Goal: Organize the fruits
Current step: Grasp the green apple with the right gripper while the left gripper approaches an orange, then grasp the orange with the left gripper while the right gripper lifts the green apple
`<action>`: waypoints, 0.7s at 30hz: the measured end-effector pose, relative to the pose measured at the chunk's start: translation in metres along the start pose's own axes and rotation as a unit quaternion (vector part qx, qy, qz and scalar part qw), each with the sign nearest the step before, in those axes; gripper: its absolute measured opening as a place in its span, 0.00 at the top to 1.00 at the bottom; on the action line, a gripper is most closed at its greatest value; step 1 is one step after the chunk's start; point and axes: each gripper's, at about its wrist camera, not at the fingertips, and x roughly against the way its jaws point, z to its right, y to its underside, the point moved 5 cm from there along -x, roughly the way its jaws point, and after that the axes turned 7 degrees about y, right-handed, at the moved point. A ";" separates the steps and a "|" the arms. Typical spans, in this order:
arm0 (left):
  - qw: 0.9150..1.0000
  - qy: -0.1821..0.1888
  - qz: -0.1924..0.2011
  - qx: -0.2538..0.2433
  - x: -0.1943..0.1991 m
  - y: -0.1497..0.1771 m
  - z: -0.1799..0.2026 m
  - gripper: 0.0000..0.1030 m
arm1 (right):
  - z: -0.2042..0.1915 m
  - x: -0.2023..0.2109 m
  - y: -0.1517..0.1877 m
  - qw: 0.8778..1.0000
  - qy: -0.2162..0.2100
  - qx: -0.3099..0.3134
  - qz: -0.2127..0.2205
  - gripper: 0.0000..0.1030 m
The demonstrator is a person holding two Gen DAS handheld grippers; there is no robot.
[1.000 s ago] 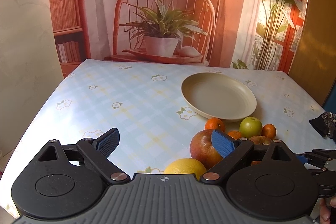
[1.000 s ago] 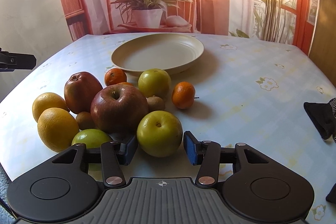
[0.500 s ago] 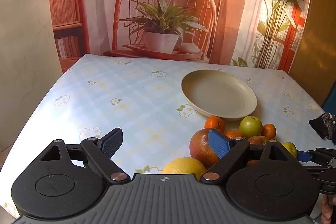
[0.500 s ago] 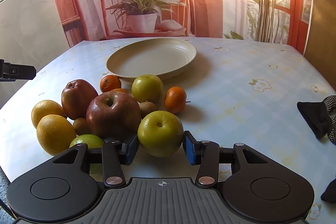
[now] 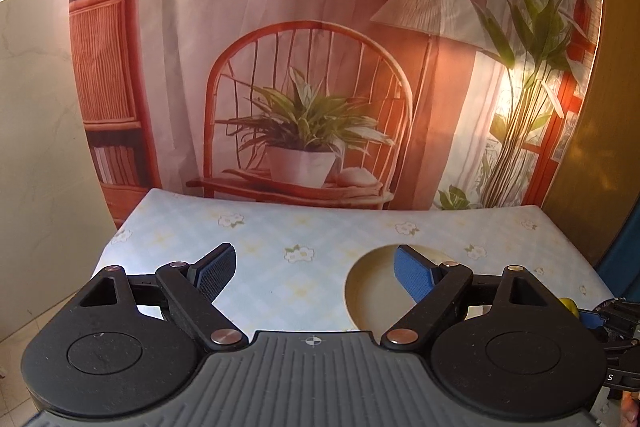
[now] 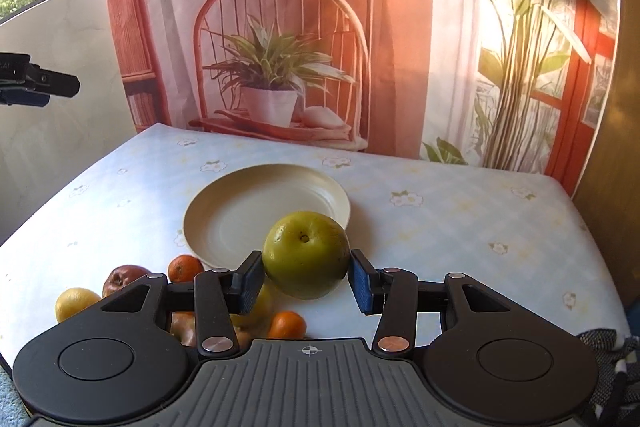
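**Green apple pinched in the right gripper, in front of the plate**

A table (image 6: 460,227) under a pale blue checked cloth with small flower prints fills both views, with a printed backdrop (image 5: 320,47) of a wicker chair, potted plant and lamp hanging behind it.

A round cream plate (image 6: 224,223) sits on the cloth with nothing on it. In the left wrist view the same plate (image 5: 372,291) shows between and behind the fingers.

The right gripper (image 6: 306,281) pinches a green apple (image 6: 306,253), one blue pad on each side of the fruit, which appears in front of the plate's near right rim, dimple towards the camera.

The left gripper (image 5: 316,273) has its fingers spread wide with nothing between them.

Lower left in the right wrist view lies the remaining fruit: a red apple (image 6: 122,277), a lemon (image 6: 74,305), a mandarin (image 6: 185,267) near the plate and another mandarin (image 6: 287,325) just beside the gripper body.
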 end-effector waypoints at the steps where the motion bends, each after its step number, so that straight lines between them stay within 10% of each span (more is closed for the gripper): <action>1: 1.000 0.000 0.002 -0.005 -0.002 -0.009 0.000 0.15 | 0.001 -0.002 -0.004 1.000 0.003 0.002 0.001 0.59; 10: 0.994 0.065 -0.076 -0.042 -0.044 0.019 0.009 0.16 | -0.006 -0.023 -0.001 0.999 0.021 -0.035 -0.006 0.59; 21: 0.963 0.146 -0.226 0.033 -0.131 0.086 0.018 0.29 | -0.003 -0.045 0.006 0.997 0.020 -0.062 -0.035 0.59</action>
